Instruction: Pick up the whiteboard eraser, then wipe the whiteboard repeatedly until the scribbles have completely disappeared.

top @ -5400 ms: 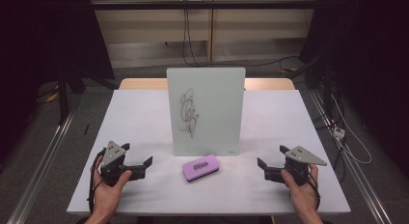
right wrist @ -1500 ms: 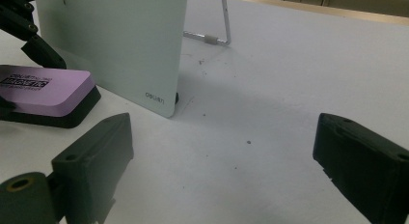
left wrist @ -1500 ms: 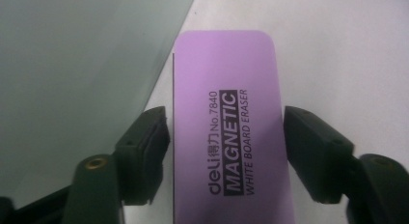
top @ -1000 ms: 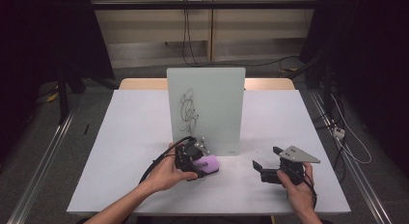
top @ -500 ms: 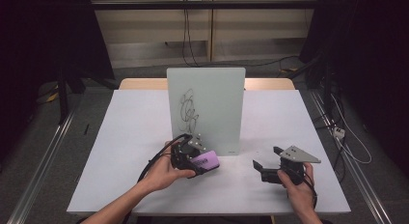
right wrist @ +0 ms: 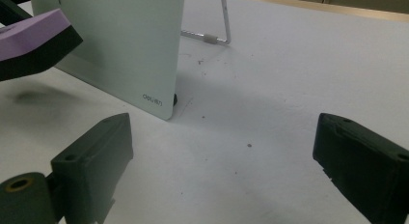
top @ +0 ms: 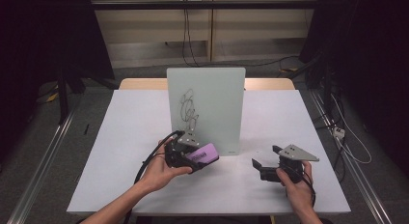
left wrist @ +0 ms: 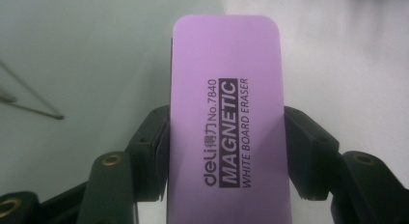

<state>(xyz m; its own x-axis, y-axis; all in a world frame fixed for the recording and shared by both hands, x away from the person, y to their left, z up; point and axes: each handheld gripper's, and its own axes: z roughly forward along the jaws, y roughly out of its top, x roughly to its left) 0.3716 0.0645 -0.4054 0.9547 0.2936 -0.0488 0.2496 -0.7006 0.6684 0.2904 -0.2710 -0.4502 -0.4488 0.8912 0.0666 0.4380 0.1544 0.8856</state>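
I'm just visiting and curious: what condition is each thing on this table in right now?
Eraser: clamped on both sides, lifted off the table.
Whiteboard: upright on its stand, black scribble on it unwiped.
Left gripper: shut on the eraser.
Right gripper: jaws wide open, nothing between them, low over the table.

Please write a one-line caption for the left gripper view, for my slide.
Left tongs shut on a purple whiteboard eraser, in front of the scribbled glass board.
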